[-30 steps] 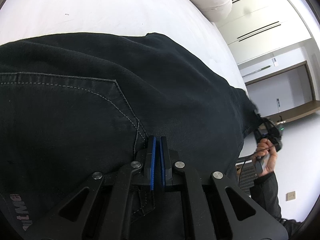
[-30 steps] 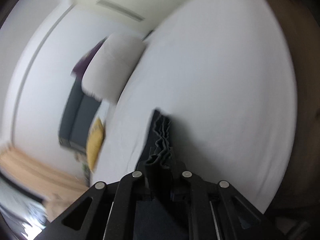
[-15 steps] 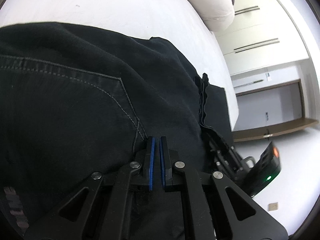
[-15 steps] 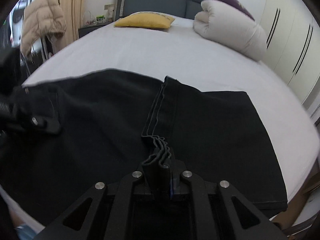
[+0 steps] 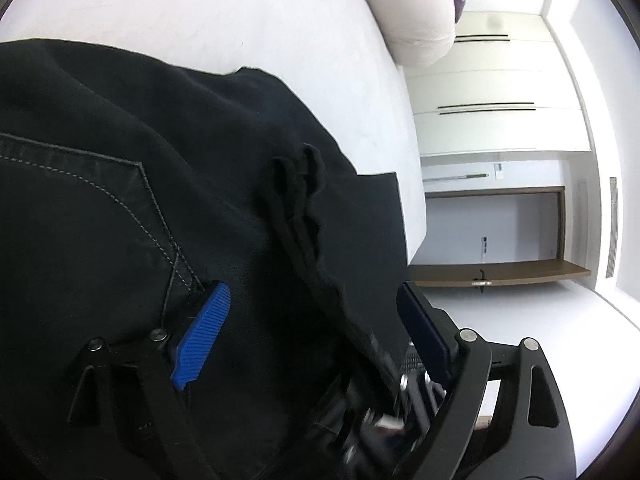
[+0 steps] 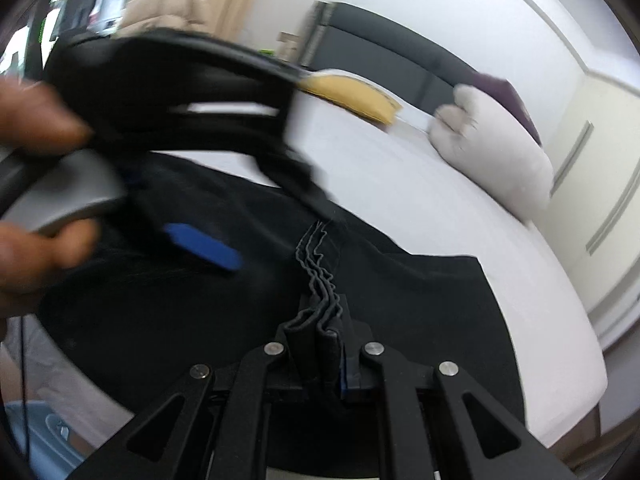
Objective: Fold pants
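Black pants (image 5: 120, 208) lie folded on the white bed (image 5: 248, 20); they also show in the right wrist view (image 6: 400, 288). My left gripper (image 5: 312, 324) is open, its blue pads (image 5: 202, 336) spread wide over the cloth near the back pocket. My right gripper (image 6: 326, 344) is shut on the bunched, stacked hems (image 6: 316, 256) of the pant legs, laid over the waist part. The right gripper's body shows between the left fingers (image 5: 400, 396). The left gripper appears blurred in the right wrist view, with one blue pad (image 6: 204, 246) visible.
A white rolled duvet (image 6: 496, 160) and a yellow pillow (image 6: 352, 96) lie at the bed's head. White wardrobes (image 5: 492, 92) stand beyond the bed. The bed's edge runs close on the right (image 6: 576, 360). A person's hand (image 6: 32, 184) holds the left gripper.
My left gripper has opened and let go of the pants. My right gripper has carried the leg hems over onto the waist part, close to the left gripper.
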The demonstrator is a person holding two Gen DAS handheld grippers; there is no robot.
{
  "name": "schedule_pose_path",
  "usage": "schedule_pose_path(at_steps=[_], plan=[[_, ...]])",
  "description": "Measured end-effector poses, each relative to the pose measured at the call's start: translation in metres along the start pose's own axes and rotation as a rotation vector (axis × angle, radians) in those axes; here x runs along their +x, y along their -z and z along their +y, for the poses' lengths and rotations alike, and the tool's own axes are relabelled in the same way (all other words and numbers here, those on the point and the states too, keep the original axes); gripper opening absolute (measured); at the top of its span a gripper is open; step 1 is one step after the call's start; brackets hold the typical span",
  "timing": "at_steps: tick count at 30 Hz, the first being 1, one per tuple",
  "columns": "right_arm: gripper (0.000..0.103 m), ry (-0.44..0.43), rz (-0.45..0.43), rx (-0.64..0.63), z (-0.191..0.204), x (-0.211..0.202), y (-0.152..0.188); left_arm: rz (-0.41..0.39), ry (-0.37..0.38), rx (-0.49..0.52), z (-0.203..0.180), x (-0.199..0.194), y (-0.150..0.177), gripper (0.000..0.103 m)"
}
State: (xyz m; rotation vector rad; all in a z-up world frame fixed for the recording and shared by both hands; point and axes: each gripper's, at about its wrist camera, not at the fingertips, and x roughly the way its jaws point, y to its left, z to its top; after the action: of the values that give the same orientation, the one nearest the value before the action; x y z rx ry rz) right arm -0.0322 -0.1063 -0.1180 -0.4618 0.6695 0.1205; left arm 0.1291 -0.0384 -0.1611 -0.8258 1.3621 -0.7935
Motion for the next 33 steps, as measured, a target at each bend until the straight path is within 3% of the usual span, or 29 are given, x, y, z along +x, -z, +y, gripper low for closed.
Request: schedule_pose_path(at_steps=[2,3,6,9,18,25,27,29,31,33], plan=[[0.011,-0.018,-0.021,-0.037,0.015,-0.006,-0.003,0.022,-0.010,0.015,-0.003,0.002,-0.003,0.084],[0.011,-0.021,-0.025,-0.057,0.020,-0.007,-0.004,0.028,-0.022,0.026,-0.003,0.001,-0.004,0.078],[0.011,-0.026,-0.018,-0.077,0.028,-0.001,-0.007,0.052,-0.066,0.049,-0.001,0.003,-0.005,0.027],[0.011,-0.019,-0.017,-0.078,0.025,0.001,-0.009,0.053,-0.106,0.081,0.002,-0.001,-0.007,0.016],[0.011,-0.033,-0.007,-0.138,0.042,0.007,-0.017,0.028,-0.182,0.129,0.006,-0.010,-0.013,0.013],[0.014,-0.055,0.067,-0.165,0.050,0.025,-0.001,0.029,-0.215,0.115,0.022,-0.016,-0.008,0.013],[0.016,-0.066,0.072,-0.155,0.047,0.024,-0.002,0.022,-0.270,0.140,0.018,-0.026,-0.007,0.013],[0.022,-0.081,0.087,-0.141,0.043,0.024,-0.004,-0.007,-0.380,0.177,0.009,-0.039,-0.008,0.013],[0.039,-0.132,0.104,-0.104,0.034,0.018,-0.009,-0.038,-0.457,0.189,-0.005,-0.042,-0.011,0.013],[0.054,-0.297,0.102,-0.007,0.013,0.002,-0.014,-0.076,-0.496,0.225,-0.015,-0.052,-0.007,0.013]])
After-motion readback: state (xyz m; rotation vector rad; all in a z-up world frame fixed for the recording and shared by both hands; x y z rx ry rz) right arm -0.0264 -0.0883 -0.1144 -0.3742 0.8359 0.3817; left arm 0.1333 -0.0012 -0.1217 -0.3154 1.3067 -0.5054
